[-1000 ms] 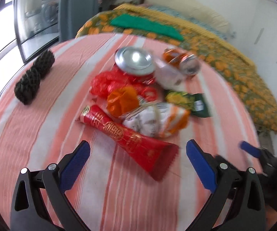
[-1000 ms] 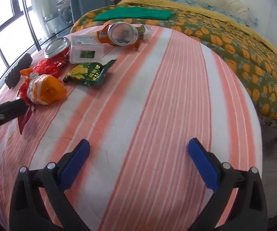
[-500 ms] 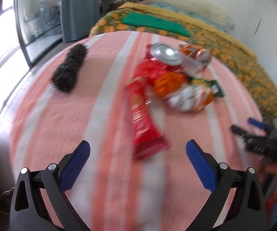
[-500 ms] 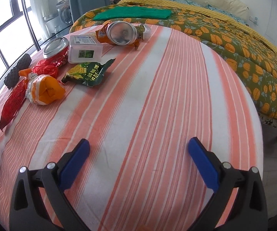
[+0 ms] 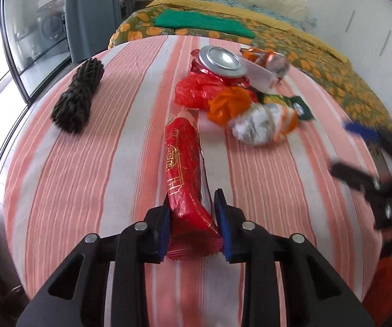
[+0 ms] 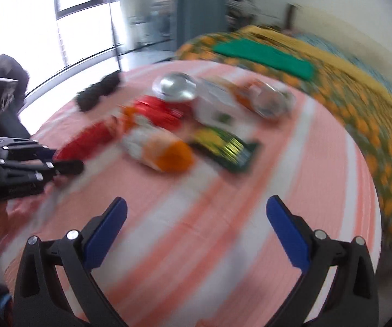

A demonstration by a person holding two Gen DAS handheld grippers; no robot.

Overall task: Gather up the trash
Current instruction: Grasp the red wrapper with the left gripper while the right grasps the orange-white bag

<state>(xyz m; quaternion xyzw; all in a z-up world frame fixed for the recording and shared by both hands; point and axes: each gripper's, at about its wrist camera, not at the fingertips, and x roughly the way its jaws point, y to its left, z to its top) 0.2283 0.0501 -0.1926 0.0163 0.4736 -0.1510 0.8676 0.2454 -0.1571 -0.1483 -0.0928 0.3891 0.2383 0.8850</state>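
Note:
A long red wrapper with gold print (image 5: 185, 163) lies on the striped table (image 5: 86, 190), its near end between the blue pads of my left gripper (image 5: 191, 218). The jaws are closing and both pads touch the wrapper's sides. Behind it is a trash pile: a red plastic bag (image 5: 196, 90), an orange bag (image 5: 230, 103), a white-and-orange wrapper (image 5: 264, 125), a green packet (image 5: 296, 106), a silver tin (image 5: 221, 61) and a crushed can (image 5: 272, 60). My right gripper (image 6: 196, 223) hangs open over bare cloth in front of the white-and-orange wrapper (image 6: 160, 150), holding nothing.
A black bristly roll (image 5: 78, 100) lies at the table's far left. A bed with an orange-flowered cover (image 5: 332, 62) stands right behind the table. Glass doors (image 5: 37, 41) are at the left. The right wrist view is blurred.
My left gripper has gone from wide open to closed around the red wrapper's near end. The right gripper has lifted and rolled, so its view now swings toward the pile.

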